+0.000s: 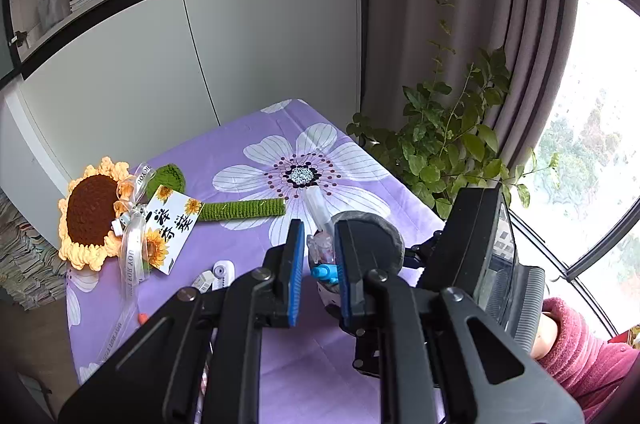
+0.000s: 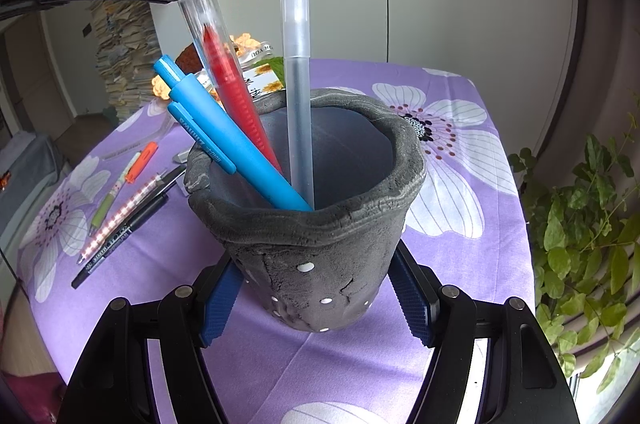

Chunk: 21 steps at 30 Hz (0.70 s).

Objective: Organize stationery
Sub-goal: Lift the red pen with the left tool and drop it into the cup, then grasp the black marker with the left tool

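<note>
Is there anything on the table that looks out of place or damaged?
Several pens lie loose on the purple tablecloth beside the grey pen cup, not yet put away. The cup's wall shows cracks near its base, and its rim is uneven. The right tongs clamp the cup. Nothing is spilled.

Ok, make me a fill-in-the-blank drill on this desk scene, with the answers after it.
1. The right gripper clamps a grey ___.
2. The pen standing upright in the pot is frosted, while the one leaning beside the red pen is ___.
3. The tablecloth is purple with white ___.
4. The crocheted flower by the card is a ___.

Missing words: pot; blue; flowers; sunflower
</note>
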### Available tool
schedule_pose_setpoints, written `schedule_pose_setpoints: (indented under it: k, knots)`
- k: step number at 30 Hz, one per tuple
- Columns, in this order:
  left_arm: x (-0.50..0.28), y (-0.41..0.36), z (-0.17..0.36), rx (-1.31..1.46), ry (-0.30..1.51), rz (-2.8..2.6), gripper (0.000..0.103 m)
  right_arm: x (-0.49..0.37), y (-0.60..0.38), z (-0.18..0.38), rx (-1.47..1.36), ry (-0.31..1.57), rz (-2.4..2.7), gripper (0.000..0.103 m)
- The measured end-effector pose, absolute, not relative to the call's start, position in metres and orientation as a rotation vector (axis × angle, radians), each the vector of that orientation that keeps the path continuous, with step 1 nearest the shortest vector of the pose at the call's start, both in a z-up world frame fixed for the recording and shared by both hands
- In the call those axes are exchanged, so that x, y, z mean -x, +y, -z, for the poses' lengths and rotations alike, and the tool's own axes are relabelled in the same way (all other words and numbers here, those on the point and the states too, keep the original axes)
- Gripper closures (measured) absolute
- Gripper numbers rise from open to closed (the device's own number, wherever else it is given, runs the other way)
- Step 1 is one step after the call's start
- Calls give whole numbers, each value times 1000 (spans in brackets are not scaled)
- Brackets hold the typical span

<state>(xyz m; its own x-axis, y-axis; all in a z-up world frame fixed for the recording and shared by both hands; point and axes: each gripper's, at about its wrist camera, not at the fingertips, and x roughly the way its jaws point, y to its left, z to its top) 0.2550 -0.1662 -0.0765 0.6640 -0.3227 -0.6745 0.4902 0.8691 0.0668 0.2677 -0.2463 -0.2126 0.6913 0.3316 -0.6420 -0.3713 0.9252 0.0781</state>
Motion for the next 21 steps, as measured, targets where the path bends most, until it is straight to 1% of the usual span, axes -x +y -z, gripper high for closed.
schedule_pose_setpoints:
  k: [3, 5, 7, 10, 16, 21]
  knots:
    - [-255, -158, 71, -227, 699, 455, 87, -268, -246, 212, 59, 705, -392, 32]
    - [-255, -148, 64, -197, 682, 438, 83, -268, -246, 212, 59, 705, -393, 32]
    - [-255, -135, 59, -169, 667, 402, 75, -268, -246, 212, 59, 705, -393, 32]
    - [-257, -115, 61, -141, 676, 344, 73, -268, -246, 212, 58, 706, -393, 32]
    - [-264, -91, 104, -97, 821, 283, 74, -268, -246, 212, 59, 705, -392, 32]
    - [-264, -89, 148, -151, 929, 245, 74, -268, -246, 212, 60, 706, -391, 32]
